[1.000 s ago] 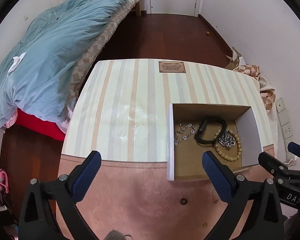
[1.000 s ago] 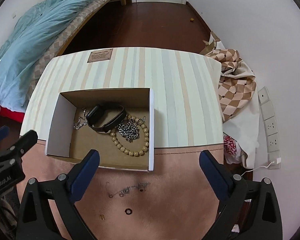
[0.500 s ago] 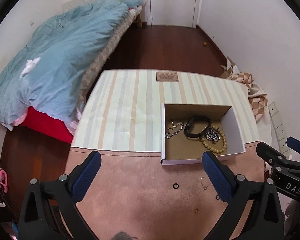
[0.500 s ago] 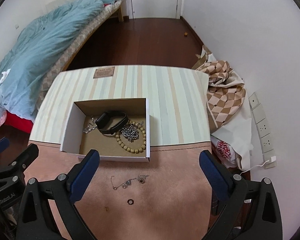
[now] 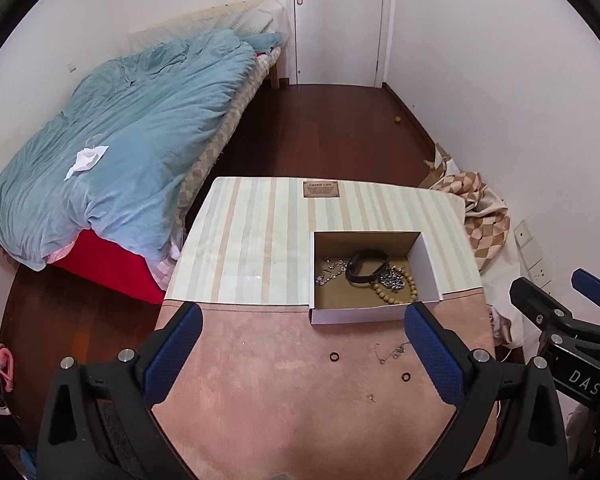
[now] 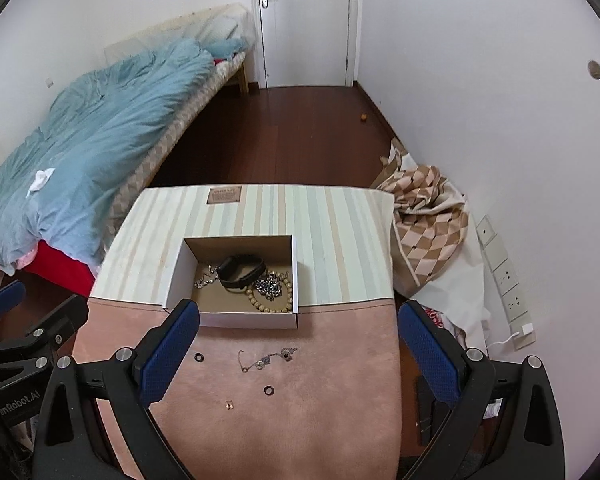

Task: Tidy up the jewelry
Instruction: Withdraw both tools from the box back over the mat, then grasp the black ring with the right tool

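Observation:
An open cardboard box (image 5: 374,316) (image 6: 252,320) sits on the table where striped cloth meets pink mat. Inside lie a black wristband (image 5: 367,267) (image 6: 241,272), a wooden bead bracelet (image 5: 396,292) (image 6: 270,302), a metal chain (image 6: 271,285) and a silver chain (image 5: 330,270) (image 6: 205,276). On the pink mat lie a thin necklace (image 6: 266,359) (image 5: 392,353), two dark rings (image 6: 199,357) (image 6: 269,390) (image 5: 334,357) (image 5: 405,377) and a small earring (image 6: 229,404) (image 5: 371,398). My left gripper (image 5: 300,354) and right gripper (image 6: 298,352) hang open and empty above the mat.
A bed with a blue duvet (image 5: 120,152) stands left of the table. A checked cloth (image 6: 428,224) is heaped at the table's right, by wall sockets (image 6: 504,276). The striped cloth (image 5: 252,240) covers the far half. A door (image 6: 304,20) is at the back.
Both grippers have pulled back and up from the box, so the view widens. The necklace, rings and earring on the pink mat have come into sight. Jaws stayed open.

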The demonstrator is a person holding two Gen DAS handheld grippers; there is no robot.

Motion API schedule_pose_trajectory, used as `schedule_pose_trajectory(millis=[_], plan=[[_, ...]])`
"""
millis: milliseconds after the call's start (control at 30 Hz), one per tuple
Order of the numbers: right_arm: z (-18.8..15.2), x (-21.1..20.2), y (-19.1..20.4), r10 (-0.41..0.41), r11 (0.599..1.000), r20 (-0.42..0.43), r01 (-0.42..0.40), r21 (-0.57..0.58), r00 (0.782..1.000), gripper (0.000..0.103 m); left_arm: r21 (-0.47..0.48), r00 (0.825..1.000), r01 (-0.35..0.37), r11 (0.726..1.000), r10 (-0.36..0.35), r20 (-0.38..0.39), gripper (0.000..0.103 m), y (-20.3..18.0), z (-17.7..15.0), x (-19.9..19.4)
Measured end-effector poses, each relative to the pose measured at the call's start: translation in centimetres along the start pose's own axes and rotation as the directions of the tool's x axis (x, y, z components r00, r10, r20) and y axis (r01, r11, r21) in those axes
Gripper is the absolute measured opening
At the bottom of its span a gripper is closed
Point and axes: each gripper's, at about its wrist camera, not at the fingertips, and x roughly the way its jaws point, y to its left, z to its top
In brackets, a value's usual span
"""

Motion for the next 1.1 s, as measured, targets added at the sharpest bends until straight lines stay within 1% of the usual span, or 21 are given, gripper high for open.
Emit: schedule_pose_trajectory(millis=[233, 300, 367, 467, 600, 633, 667, 733, 767, 800, 833, 900, 967, 1100], plan=[[-0.5, -2.2, -0.3, 0.01, 1.0, 0.025, -0.01, 0.015, 1.0, 0.101, 0.003, 1.0, -0.003, 1.0, 0.003, 0.022, 0.103, -0.1, -0.6, -2.0], [-0.6, -2.5, -0.3, 0.023, 0.999, 0.025, -0.024, 0.023, 0.999, 0.101, -0.001, 1.0, 0.002, 1.0, -0.002, 0.021, 0.103, -0.1, -0.9, -2.1], [-0.7, -2.5, -0.5, 0.034, 0.999, 0.022, -0.035, 0.035, 0.999, 0.101, -0.012, 1.0, -0.008, 1.0, 0.008, 0.013, 0.103, -0.1, -1.0, -1.9], [-1.1, -1.7, -0.9, 0.025, 0.999, 0.008, -0.025, 0.043, 1.0, 0.101, -0.018, 1.0, -0.029, 0.999, 0.029, 0.003, 0.103, 0.0, -1.6, -0.8], [-3.2, 1.5, -2.1, 0.05, 0.996, -0.064, -0.044, 0.084, 0.997, 0.1, -0.009, 0.996, -0.077, 0.997, 0.077, -0.035, 0.103, -0.1, -3.1, 1.7], [-3.9, 2.4, -2.2, 0.06, 0.995, -0.08, -0.053, 0.086, 0.995, 0.094, -0.006, 0.994, -0.093, 0.996, 0.092, -0.053, 0.103, 0.0, -3.7, 2.8], [-4.9, 3.8, -2.4, 0.068, 0.994, -0.11, -0.058, 0.089, 0.992, 0.084, -0.005, 0.993, -0.102, 0.995, 0.101, -0.065, 0.103, 0.1, -4.1, 3.4], [-6.3, 5.8, -2.4, 0.087, 0.993, -0.151, -0.074, 0.093, 0.985, 0.074, 0.005, 0.987, -0.124, 0.992, 0.124, -0.106, 0.103, 0.2, -5.4, 5.4], [-7.6, 7.4, -2.4, 0.114, 0.99, -0.187, -0.095, 0.105, 0.976, 0.071, 0.009, 0.982, -0.135, 0.991, 0.135, -0.13, 0.103, 0.3, -6.3, 6.5], [-8.4, 8.5, -2.3, 0.127, 0.988, -0.206, -0.105, 0.112, 0.97, 0.069, 0.012, 0.98, -0.139, 0.99, 0.14, -0.144, 0.103, 0.4, -6.8, 7.2], [-9.4, 9.8, -2.0, 0.143, 0.986, -0.228, -0.119, 0.117, 0.963, 0.067, 0.02, 0.973, -0.148, 0.989, 0.149, -0.174, 0.103, 0.6, -7.7, 8.4], [-10.8, 11.5, -1.4, 0.156, 0.985, -0.249, -0.132, 0.112, 0.956, 0.062, 0.028, 0.962, -0.163, 0.986, 0.165, -0.218, 0.103, 0.9, -9.1, 10.2], [-12.2, 13.6, -0.6, 0.168, 0.984, -0.268, -0.145, 0.102, 0.949, 0.055, 0.036, 0.949, -0.182, 0.983, 0.185, -0.256, 0.103, 1.2, -10.2, 11.7], [-14.1, 16.4, 0.7, 0.162, 0.986, -0.274, -0.145, 0.081, 0.948, 0.051, 0.047, 0.926, -0.208, 0.977, 0.212, -0.311, 0.103, 1.9, -11.6, 14.1]])
